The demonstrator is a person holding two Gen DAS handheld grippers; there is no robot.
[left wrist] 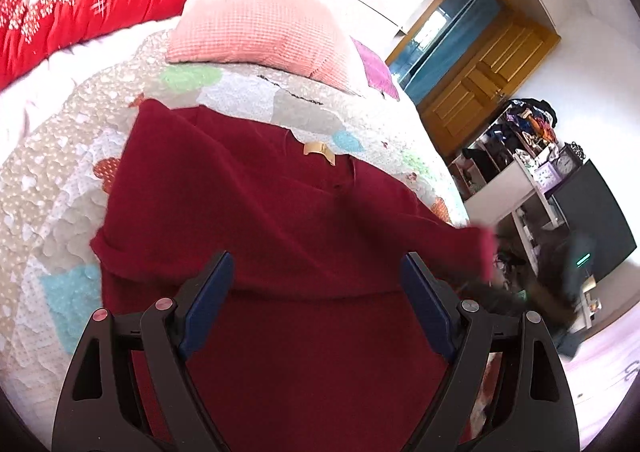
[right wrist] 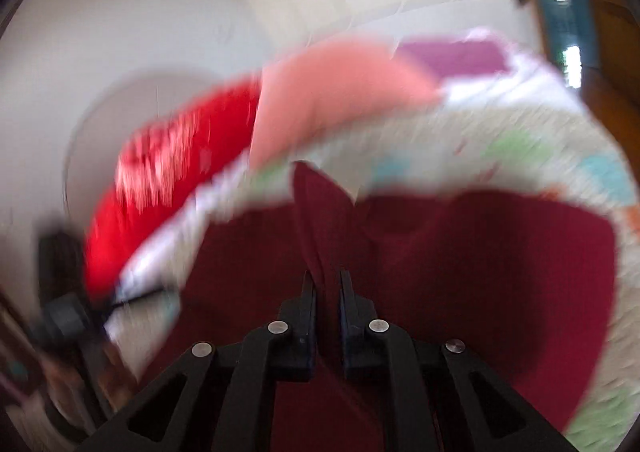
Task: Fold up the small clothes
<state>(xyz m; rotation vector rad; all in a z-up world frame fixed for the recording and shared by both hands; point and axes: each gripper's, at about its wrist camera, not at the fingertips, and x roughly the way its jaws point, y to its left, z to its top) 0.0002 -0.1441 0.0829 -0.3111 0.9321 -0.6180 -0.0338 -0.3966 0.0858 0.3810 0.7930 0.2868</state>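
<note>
Right gripper (right wrist: pixel 327 280) pinches a fold of the sweater (left wrist: pixel 280 212) at frame centre; left gripper (left wrist: pixel 316 276) gapes empty above it on the bed (left wrist: pixel 60 172).

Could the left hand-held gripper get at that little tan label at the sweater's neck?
Probably yes: the left hand-held gripper is open above the sweater, and nothing lies between it and the label.

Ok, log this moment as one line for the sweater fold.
step: folding sleeve | left claw: open above dark red sweater | right claw: shut on sweater sleeve | surface: quilted bed
</note>
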